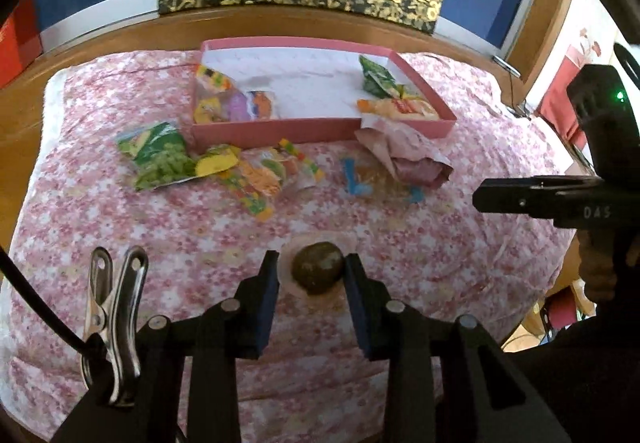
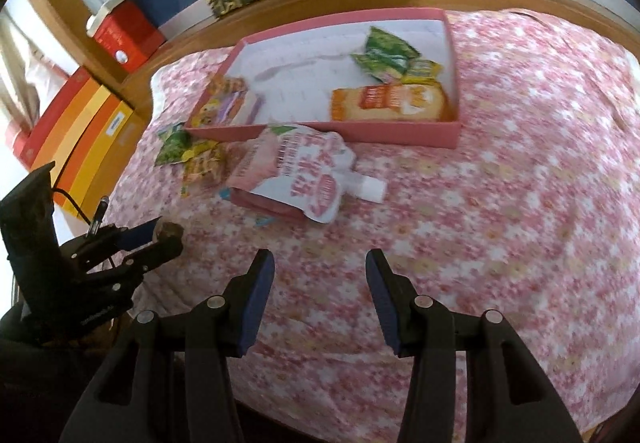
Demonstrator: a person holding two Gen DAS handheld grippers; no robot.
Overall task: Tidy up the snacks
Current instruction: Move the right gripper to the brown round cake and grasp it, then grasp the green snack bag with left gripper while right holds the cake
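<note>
Snacks: round brown wrapped one (image 1: 317, 273) clamped in left tongs (image 1: 311, 275), lifted off flowered bed (image 1: 200, 243), likely bound for pink box (image 1: 320, 129). Right tongs (image 2: 320, 285) spread, empty, free for pouch (image 2: 304, 173).

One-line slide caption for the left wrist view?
Left gripper jaws closed on a round brown wrapped snack over the floral cloth, with the pink box of snacks beyond.

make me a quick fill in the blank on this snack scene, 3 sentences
1. The left gripper is shut on a round ____ snack.
2. The tray holding sorted packets is ____ in colour.
3. The spout pouch lies ____ the tray, on the floral cloth.

Missing words: brown; pink; outside
</note>
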